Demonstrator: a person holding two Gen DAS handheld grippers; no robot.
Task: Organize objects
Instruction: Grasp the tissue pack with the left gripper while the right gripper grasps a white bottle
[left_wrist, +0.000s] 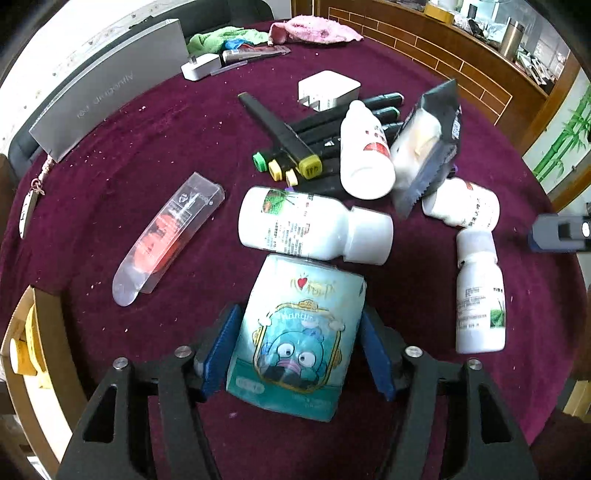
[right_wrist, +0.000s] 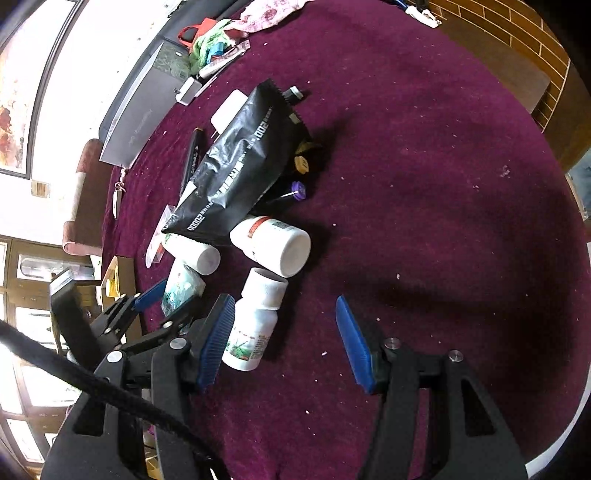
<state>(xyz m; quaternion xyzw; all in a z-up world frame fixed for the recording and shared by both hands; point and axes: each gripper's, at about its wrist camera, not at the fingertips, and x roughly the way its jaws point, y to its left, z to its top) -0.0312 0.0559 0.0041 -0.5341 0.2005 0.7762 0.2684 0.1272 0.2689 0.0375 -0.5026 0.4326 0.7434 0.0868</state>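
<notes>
The pale blue tissue packet printed with a cartoon fish (left_wrist: 295, 339) lies on the round table draped in dark purple velvet cloth (left_wrist: 147, 155), toward its near edge, between the blue pads of the left gripper (left_wrist: 299, 347). The jaws stand a little wider than the packet, with a sliver of cloth showing on each side, so the pads do not press it; it seems either just set down or about to be taken. Its far end touches a white plastic bottle with a green-leaf label (left_wrist: 314, 227) lying on its side. Behind that, black marker pens with coloured caps (left_wrist: 295, 147), another white bottle (left_wrist: 364, 155) and a black foil snack bag (left_wrist: 424, 144) are heaped near the table's middle, probably gathered there as one group. A clear plastic case holding something orange (left_wrist: 166, 240) lies apart toward the left edge. The right gripper (right_wrist: 286, 343) hangs with jaws wide and empty over bare cloth, its left pad just beside a white bottle (right_wrist: 255, 325), likely ready to pick it next.
</notes>
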